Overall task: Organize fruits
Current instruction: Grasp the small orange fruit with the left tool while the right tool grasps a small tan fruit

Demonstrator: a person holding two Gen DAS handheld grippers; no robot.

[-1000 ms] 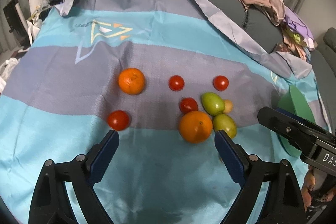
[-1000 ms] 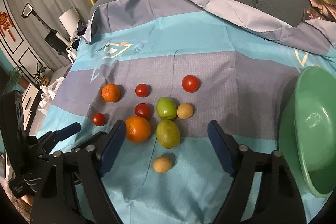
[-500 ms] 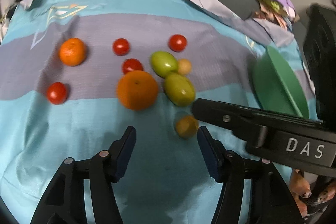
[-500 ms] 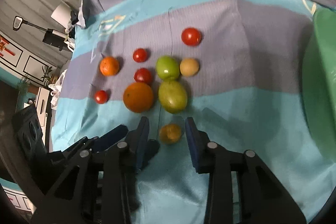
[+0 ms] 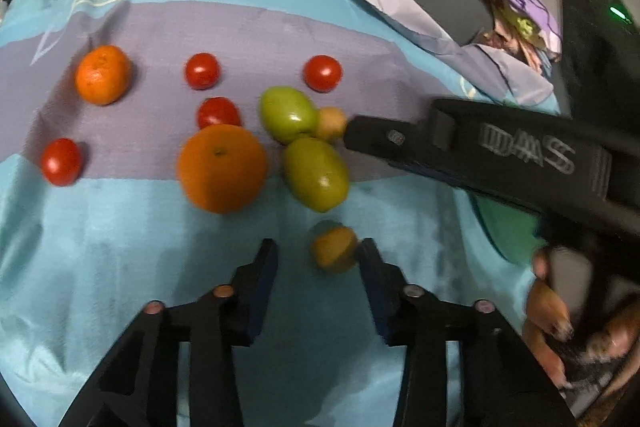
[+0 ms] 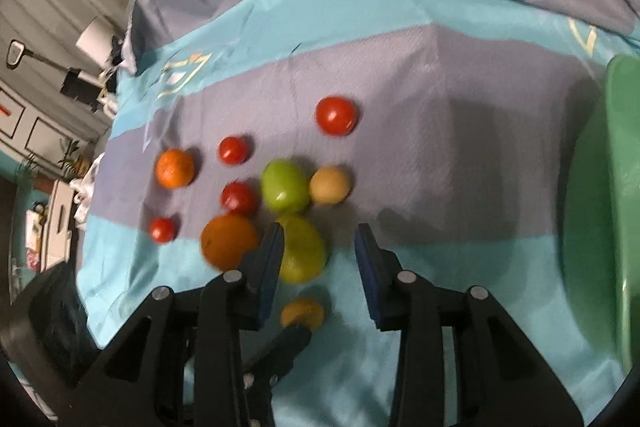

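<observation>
Left claw point(image 5: 316, 257) open, small yellow fruit point(image 5: 334, 249) low centre against its right finger; centre before closing; right claw point(image 6: 318, 247) open, empty.

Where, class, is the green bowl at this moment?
In the right wrist view the green bowl stands at the far right edge on the striped cloth, apart from the fruit; its nearest neighbour is the tan fruit.

Cloth point(image 5: 120, 235): woven fabric, matt, lightly creased. Tomatoes point(image 5: 322, 73): smooth, glossy skin. Bowl point(image 6: 600, 211): smooth green plastic. Orange point(image 5: 222, 174): matt, dimpled.
</observation>
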